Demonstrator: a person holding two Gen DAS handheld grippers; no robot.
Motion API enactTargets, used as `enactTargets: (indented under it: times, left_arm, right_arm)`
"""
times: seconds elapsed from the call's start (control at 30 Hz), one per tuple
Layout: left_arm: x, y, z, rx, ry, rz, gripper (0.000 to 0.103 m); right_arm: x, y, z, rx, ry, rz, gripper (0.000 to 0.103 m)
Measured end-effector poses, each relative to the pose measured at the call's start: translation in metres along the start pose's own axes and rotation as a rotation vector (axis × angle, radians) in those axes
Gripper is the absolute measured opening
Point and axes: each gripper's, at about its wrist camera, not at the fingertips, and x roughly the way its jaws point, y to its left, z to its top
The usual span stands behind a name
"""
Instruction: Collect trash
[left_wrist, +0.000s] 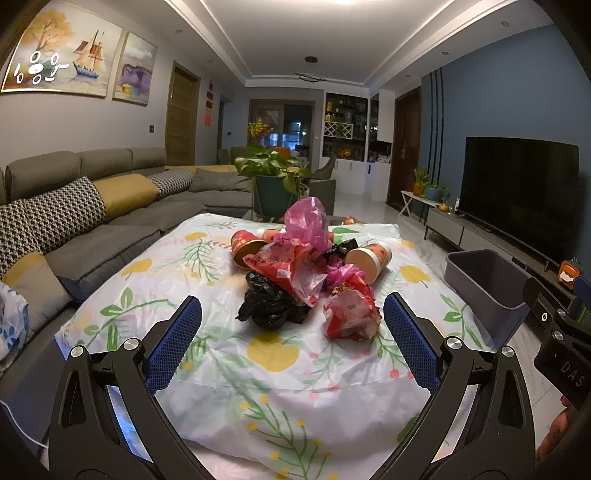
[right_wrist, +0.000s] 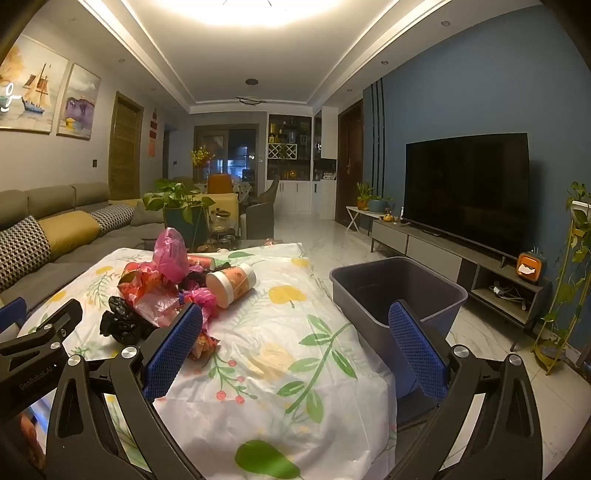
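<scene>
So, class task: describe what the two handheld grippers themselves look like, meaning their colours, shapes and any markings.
Both look alike. The left gripper and the right gripper each have black angular arms with cut-out openings and round silver bolts. The fingers carry blue pads with a fine mesh texture. The letters DAS show on the right gripper's body in the left view; small lettering on the left gripper's body is too blurred to read.

Crumpled bags (left_wrist: 291, 273) and tipped cups (left_wrist: 369, 258) heaped on the tablecloth (left_wrist: 258, 387), beside a grey bin (right_wrist: 399, 291)

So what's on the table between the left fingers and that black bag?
Nothing, only bare floral tablecloth lies between the open left gripper and the black bag, seen in the left wrist view.
</scene>
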Motion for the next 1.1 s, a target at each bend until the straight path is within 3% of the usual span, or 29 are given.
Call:
enactTargets:
  times: [1.1]
  left_arm:
    - [0.0003, -0.0025, 0.0010, -0.001, -0.003, -0.003, 0.097]
  right_arm:
    - [-0.0008, -0.0004, -0.0005, 0.000, 0.000, 0.000, 0.098]
